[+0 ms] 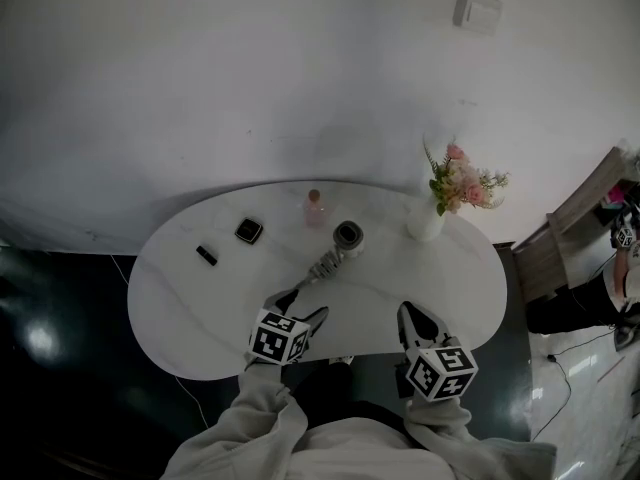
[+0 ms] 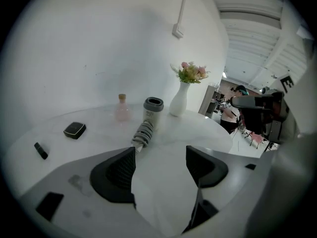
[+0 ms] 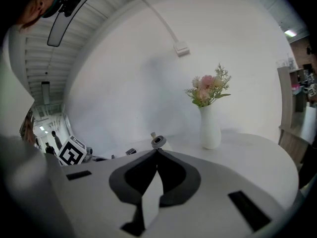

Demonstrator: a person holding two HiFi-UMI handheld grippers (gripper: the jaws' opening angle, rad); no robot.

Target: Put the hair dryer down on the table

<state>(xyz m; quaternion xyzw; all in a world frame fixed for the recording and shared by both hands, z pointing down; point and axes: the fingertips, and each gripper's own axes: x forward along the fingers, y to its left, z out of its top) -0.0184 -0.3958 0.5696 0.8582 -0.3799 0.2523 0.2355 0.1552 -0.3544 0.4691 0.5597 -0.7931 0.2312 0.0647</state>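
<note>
The dryer (image 1: 343, 240) is seen lying on the white oval table (image 1: 190, 298), a little far of its middle. Its barrel opening is turned upward, and its handle, wrapped in coiled cord, is stretched toward the near left.

The left gripper (image 1: 303, 306) is held low over the near part of the table, pointed at the dryer. In the left gripper view its jaws are spread wide apart and only bare tabletop is seen between them. The end of the handle lies just beside the tip of one jaw; whether the two touch cannot be told.

The right gripper (image 1: 412, 318) is held to the right of the left gripper, at the near edge of the table and well apart from the dryer. In the right gripper view its jaws are pressed together with nothing between them.

A pink bottle (image 1: 314, 208) stands just left of the barrel, on the far side. A black box (image 1: 249, 231) is placed further left, and a small black bar (image 1: 206, 255) lies beyond it toward the left end. A white vase (image 1: 427, 222) of pink flowers (image 1: 462, 182) is set near the far right edge.
</note>
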